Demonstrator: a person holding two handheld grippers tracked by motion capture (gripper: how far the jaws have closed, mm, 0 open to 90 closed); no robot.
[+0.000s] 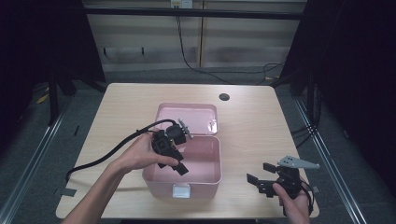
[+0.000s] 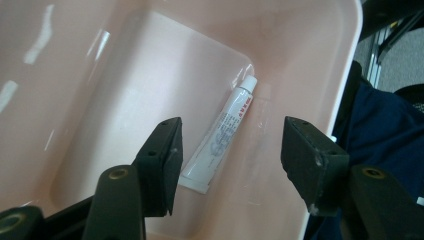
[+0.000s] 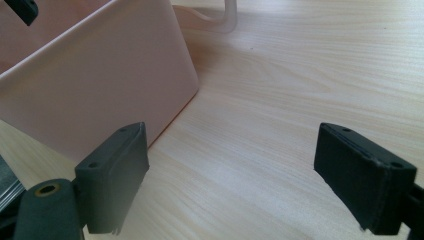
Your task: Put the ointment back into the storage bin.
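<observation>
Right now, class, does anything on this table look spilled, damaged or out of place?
Nothing stands out. The pink plastic box sits upright with its lid open, and one white tube lies flat inside it, cap on, between the open left gripper jaws.

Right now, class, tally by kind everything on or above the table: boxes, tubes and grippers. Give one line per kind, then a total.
Pink box, lid open: 1
White tube, lying inside the box: 1
Black grippers, both open: 2, the left gripper above the box, the right gripper beside it
Total: 4
</observation>
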